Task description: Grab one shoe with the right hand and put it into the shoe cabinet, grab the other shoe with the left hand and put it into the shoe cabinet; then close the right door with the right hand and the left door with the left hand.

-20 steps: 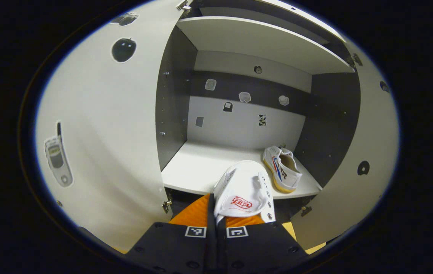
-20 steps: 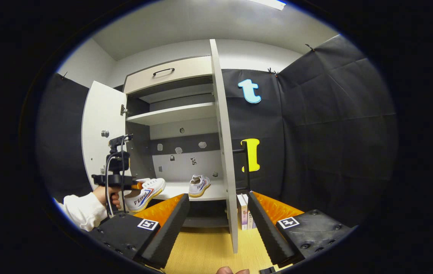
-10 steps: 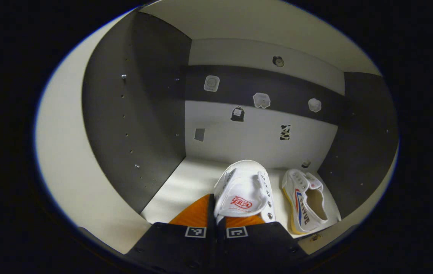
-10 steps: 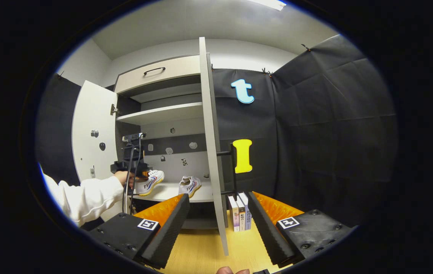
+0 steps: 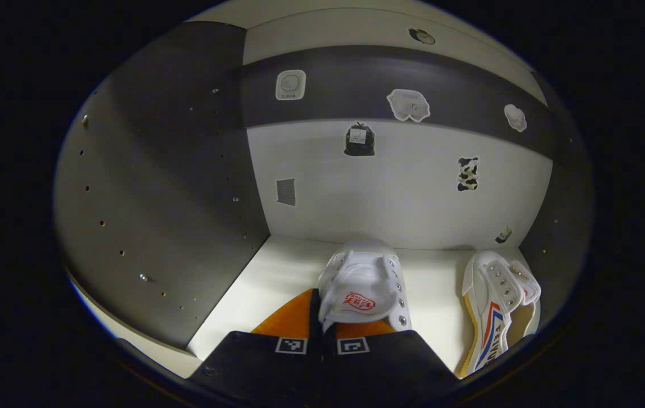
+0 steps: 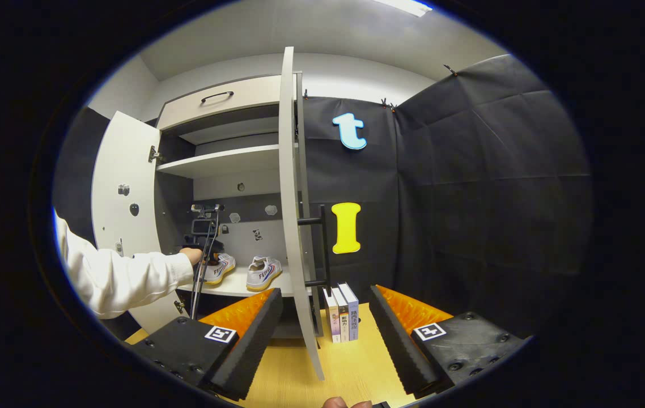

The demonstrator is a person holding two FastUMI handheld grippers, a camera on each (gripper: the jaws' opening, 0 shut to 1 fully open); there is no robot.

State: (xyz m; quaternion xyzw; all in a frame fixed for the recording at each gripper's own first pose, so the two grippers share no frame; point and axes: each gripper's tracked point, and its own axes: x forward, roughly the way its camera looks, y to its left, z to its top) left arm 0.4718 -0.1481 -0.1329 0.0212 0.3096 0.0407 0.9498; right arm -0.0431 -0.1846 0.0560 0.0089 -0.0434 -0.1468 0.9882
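Shoe [image 5: 363, 290] sits pinched in the left gripper [image 5: 322, 317] inside the cabinet [image 5: 158, 187], beside its mate [image 5: 495, 300]; right gripper [image 6: 325, 334] gapes empty.

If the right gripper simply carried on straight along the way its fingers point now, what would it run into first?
Most likely the open right door of the shoe cabinet, whose lower edge hangs just ahead between the open fingers of the right gripper. Depth is hard to judge; it might slip past towards the books.

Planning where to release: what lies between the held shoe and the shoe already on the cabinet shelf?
In the left gripper view, bare white shelf separates the held shoe from the parked shoe; they are apart.
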